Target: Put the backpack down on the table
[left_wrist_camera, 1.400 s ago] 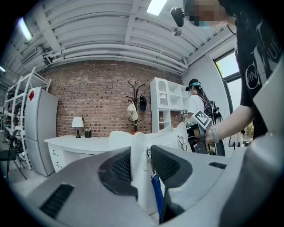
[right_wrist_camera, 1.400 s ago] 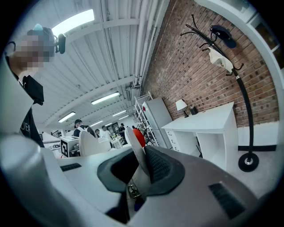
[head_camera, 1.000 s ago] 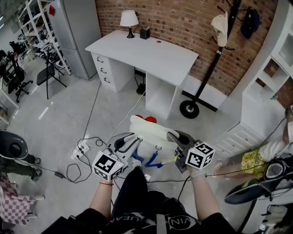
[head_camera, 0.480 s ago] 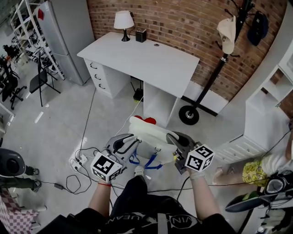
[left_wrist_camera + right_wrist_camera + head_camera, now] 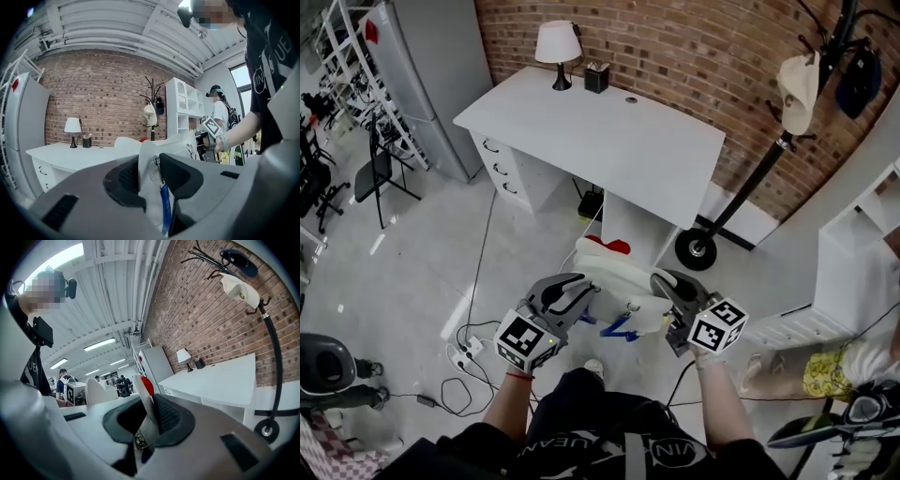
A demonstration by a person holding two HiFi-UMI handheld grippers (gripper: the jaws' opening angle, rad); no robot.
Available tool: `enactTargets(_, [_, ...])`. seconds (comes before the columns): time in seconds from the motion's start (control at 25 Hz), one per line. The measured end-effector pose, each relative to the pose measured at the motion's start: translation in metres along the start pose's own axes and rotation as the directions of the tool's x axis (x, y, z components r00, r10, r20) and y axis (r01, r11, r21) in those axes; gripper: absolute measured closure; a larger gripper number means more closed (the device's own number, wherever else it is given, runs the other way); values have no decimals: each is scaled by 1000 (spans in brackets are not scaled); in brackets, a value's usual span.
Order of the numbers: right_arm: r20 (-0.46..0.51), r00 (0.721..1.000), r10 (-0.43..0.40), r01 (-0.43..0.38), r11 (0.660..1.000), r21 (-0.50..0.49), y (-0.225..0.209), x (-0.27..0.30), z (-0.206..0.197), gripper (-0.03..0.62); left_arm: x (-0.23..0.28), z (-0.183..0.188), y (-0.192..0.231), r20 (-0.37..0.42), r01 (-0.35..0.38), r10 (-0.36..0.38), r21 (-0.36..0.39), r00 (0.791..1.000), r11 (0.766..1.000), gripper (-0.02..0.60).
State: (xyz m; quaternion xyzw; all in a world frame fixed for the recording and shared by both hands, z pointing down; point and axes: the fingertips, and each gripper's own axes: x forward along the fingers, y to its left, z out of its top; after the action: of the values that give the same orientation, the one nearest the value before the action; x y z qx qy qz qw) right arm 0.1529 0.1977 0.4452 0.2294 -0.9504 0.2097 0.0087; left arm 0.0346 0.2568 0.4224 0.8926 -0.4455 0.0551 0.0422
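A white backpack (image 5: 617,278) with a red bow (image 5: 610,247) and blue straps (image 5: 617,329) hangs in the air between my two grippers, just in front of the white table (image 5: 591,127). My left gripper (image 5: 579,289) is shut on the left side of the bag; in the left gripper view its jaws pinch white fabric (image 5: 148,174) above a blue strap (image 5: 164,208). My right gripper (image 5: 666,283) is shut on the right side, and in the right gripper view the bag's edge (image 5: 146,404) stands between its pads. Both grippers point about level at the table (image 5: 220,376).
On the table's far edge stand a lamp (image 5: 557,45) and a black pen holder (image 5: 597,77). A coat stand (image 5: 748,192) with a round base (image 5: 697,250) stands to its right, beside white shelves (image 5: 861,267). Cables and a power strip (image 5: 467,350) lie on the floor at the left.
Both grippers have carried the backpack forward toward the table, which now lies closer and larger in the head view. Both grips look unchanged.
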Motion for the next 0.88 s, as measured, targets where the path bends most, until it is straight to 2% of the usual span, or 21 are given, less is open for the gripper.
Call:
enactTargets(0.24, [15, 1000, -17, 17, 1000, 6, -25, 41, 13, 549, 21, 0, 48, 4, 19, -19, 6, 1000, 1000, 471])
enactTargets(0.88, [15, 1000, 8, -8, 1000, 22, -82, 127, 45, 551, 67, 12, 144, 32, -35, 35, 3, 999, 999, 471])
